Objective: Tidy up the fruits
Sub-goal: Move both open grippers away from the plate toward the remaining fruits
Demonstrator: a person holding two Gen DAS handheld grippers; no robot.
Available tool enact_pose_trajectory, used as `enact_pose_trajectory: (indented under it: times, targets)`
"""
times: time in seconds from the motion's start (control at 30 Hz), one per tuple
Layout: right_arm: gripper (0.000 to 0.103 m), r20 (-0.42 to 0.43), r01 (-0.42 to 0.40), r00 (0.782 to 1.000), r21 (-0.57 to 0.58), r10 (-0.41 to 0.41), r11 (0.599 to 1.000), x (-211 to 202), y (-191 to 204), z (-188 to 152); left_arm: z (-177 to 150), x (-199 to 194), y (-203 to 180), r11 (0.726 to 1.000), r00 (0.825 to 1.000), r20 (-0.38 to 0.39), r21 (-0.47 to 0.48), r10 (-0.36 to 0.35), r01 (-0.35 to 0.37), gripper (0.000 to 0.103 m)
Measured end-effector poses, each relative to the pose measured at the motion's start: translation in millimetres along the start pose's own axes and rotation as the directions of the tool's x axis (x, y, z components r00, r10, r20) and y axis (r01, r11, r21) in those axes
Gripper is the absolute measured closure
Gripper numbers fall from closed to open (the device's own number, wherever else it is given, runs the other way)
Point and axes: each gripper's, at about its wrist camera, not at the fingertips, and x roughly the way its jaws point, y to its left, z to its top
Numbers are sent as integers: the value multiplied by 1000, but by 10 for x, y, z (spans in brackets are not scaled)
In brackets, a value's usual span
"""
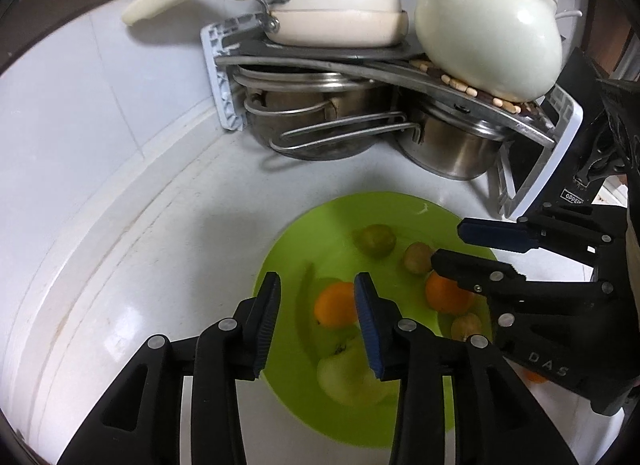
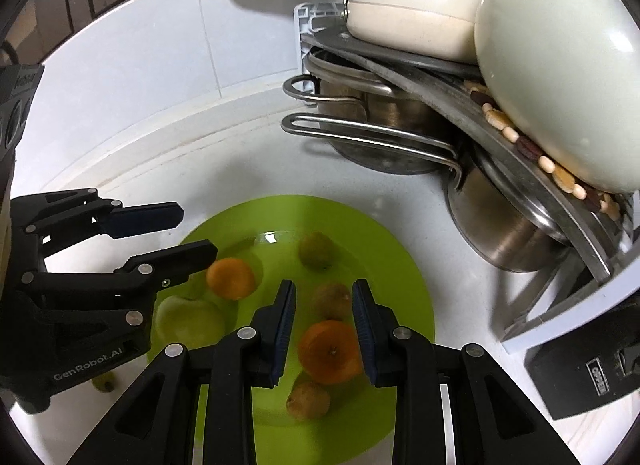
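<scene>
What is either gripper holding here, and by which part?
Nothing is held. The left gripper and right gripper are both open above the green plate, with the oranges lying loose on it.

Two oranges (image 2: 330,351), small round brownish-green fruits (image 2: 331,300) and a pale green apple (image 2: 188,321) lie in a lime-green plastic plate (image 2: 400,277) on the white tabletop (image 2: 240,161); behind the plate, a rack of steel pots (image 2: 500,241).
</scene>
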Motion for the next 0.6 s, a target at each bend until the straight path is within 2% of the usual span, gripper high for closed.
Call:
enact_pose_trajectory:
  times: [0.47,0.6]
  targets:
    - [72,124,-29,992,-11,30,1000,-749,278,-145,-225,-864,-22,999,991,133,-18,33,-31,58]
    - [65,169,-30,985,-17,33,999,-984,398,-198,-336,-1119,-21,999,983,173,-16,52,-50,55]
